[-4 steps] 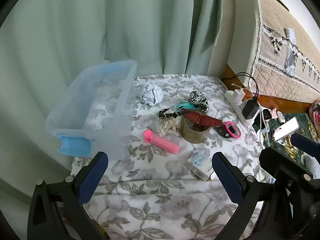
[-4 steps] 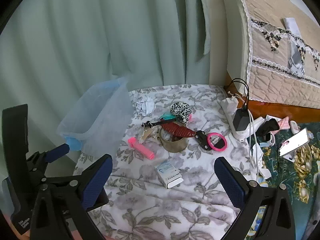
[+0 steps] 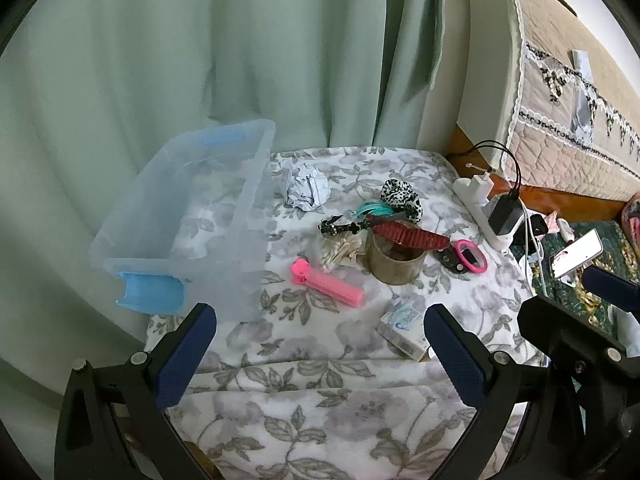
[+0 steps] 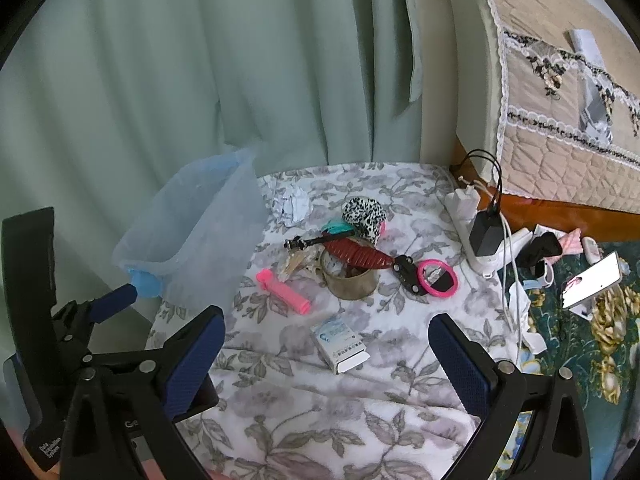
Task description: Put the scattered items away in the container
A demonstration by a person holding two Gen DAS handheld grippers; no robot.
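A clear plastic bin with blue handles stands at the left of a floral-covered surface; it also shows in the right wrist view as the bin. Scattered to its right lie a crumpled paper ball, a leopard-print scrunchie, a tape roll with a red hair clip across it, a pink clip, a pink round mirror and a small white box. My left gripper and right gripper both hover open above the near edge, nothing between their fingers.
A power strip with a black charger and cables sits at the surface's right edge. A phone and clutter lie on the patterned floor at right. Green curtains hang behind, and a quilted bed rises at the right.
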